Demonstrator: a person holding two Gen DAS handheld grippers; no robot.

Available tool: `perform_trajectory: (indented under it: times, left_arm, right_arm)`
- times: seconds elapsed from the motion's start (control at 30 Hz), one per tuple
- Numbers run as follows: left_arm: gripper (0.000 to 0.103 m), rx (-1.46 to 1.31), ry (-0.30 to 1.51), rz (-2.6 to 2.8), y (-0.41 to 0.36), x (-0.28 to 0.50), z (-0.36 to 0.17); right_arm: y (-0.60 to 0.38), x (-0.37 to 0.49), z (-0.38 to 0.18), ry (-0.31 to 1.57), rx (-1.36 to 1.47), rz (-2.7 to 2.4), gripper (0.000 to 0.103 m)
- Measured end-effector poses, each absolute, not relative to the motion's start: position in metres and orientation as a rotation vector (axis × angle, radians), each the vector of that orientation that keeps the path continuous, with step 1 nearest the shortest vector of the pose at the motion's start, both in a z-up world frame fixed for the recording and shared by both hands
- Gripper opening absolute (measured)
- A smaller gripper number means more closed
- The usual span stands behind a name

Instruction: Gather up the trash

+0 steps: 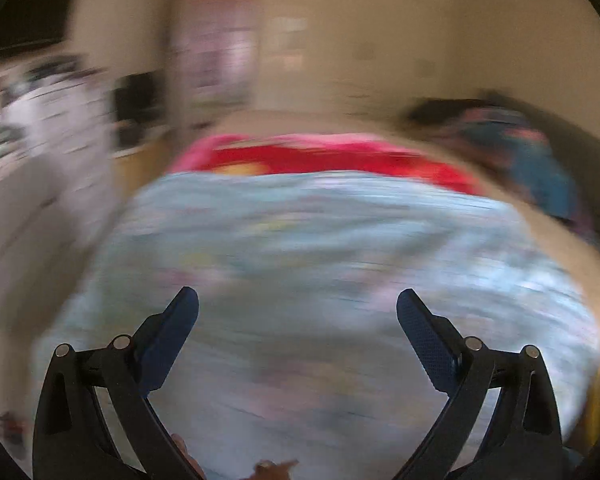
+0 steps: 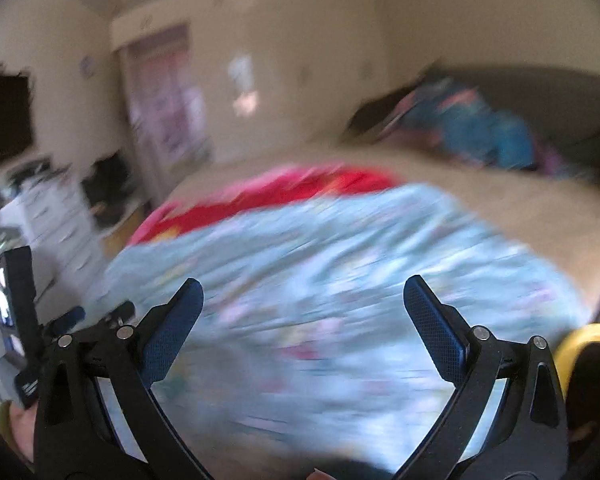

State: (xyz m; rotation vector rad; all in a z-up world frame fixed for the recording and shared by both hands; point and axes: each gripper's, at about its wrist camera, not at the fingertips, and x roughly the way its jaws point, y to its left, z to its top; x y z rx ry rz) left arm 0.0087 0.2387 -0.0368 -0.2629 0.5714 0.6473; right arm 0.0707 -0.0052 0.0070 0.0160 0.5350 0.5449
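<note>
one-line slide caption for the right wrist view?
Open right gripper empty above a light blue quilt on a bed, motion-blurred.

We can't read any text in either view; both are heavily motion-blurred. The black device [image 2: 24,390] at 8 o'clock in the right wrist view carries a white label, illegible.

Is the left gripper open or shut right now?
Open: the left gripper shows its blue fingers spread wide, nothing between them.

Light-blue quilt [image 1: 320,248] soft printed cloth; red blanket [image 1: 340,156] fleecy; gripper pads [image 2: 432,328] dimpled matt blue rubber.
</note>
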Motion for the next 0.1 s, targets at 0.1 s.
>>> perform_trajectory:
  times: [0.1]
  left_arm:
    - [0.097, -0.297, 0.671, 0.776, 0.317, 0.004, -0.069]
  right_arm:
    - [0.101, 0.091, -0.029, 0.716, -0.100, 0.637, 0.093]
